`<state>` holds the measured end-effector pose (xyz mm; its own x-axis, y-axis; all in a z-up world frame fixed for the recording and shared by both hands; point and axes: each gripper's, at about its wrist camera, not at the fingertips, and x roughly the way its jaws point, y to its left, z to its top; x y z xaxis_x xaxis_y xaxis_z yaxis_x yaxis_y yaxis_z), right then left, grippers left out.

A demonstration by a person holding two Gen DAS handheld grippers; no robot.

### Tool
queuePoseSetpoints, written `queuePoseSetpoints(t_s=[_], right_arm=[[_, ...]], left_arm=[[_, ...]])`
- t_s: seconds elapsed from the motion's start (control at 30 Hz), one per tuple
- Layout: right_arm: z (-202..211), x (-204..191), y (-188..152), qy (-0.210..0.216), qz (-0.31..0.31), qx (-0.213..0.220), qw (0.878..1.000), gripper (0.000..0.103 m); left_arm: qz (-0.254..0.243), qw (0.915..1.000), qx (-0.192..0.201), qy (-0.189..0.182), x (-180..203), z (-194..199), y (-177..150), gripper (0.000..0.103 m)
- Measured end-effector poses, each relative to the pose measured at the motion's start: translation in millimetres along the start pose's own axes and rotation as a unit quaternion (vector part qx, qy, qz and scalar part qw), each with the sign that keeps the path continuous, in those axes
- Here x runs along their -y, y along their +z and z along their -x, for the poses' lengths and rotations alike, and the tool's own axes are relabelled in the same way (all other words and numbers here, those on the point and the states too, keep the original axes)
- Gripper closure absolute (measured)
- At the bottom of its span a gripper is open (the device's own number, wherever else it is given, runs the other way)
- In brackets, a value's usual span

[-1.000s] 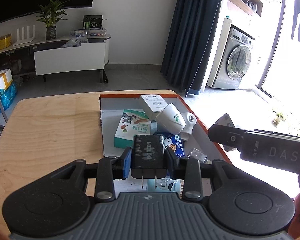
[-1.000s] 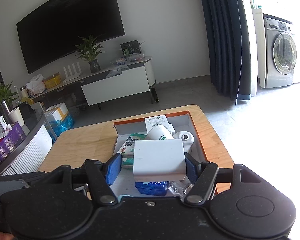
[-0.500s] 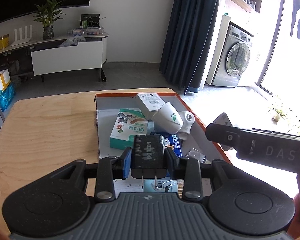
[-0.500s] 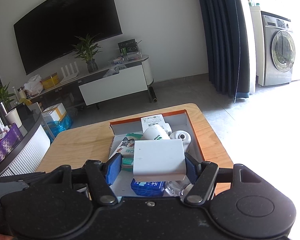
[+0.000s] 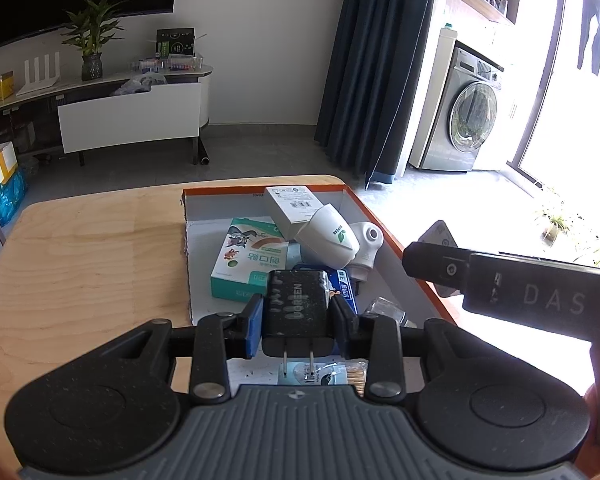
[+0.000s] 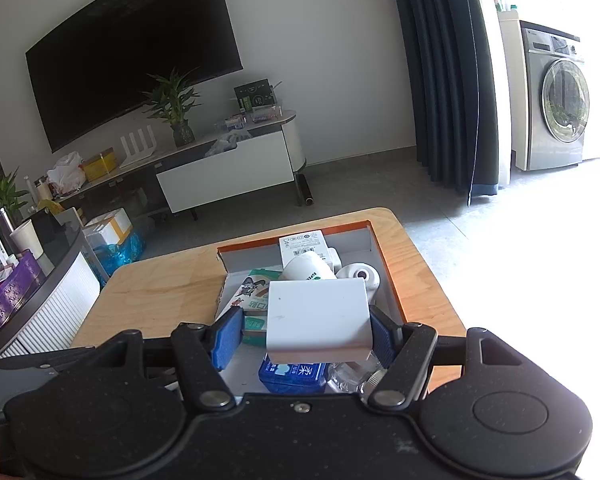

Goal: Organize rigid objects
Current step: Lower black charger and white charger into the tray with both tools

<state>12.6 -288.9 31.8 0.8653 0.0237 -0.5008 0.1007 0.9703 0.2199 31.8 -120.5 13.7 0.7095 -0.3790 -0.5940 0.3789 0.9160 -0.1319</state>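
In the left wrist view my left gripper is shut on a black charger plug, prongs pointing back toward the camera. It hangs over the near part of a grey cardboard box with an orange rim on the wooden table. In the right wrist view my right gripper is shut on a white square block above the same box. Inside lie a green-and-white carton, a white labelled carton, a white cup-shaped piece, a white round device and a blue pack.
The right tool's black side bar juts in over the box's right edge. Bare table lies left of the box. A crinkled clear wrapper sits in the box's near right corner. A TV stand, curtain and washing machine stand beyond.
Both grippers keep their hold. The views have drifted only slightly, and nothing in the box has moved.
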Motion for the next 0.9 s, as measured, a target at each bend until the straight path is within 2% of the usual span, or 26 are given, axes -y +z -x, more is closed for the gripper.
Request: queuePoseSetpoints(t_s=[0.9], right_arm=[[-4.0, 5.4, 7.3, 0.004, -0.005, 0.005, 1.0, 0.024]], left_arm=[[-0.01, 0.9999, -0.006, -0.006, 9.6, -11.8, 7.4, 0.067]])
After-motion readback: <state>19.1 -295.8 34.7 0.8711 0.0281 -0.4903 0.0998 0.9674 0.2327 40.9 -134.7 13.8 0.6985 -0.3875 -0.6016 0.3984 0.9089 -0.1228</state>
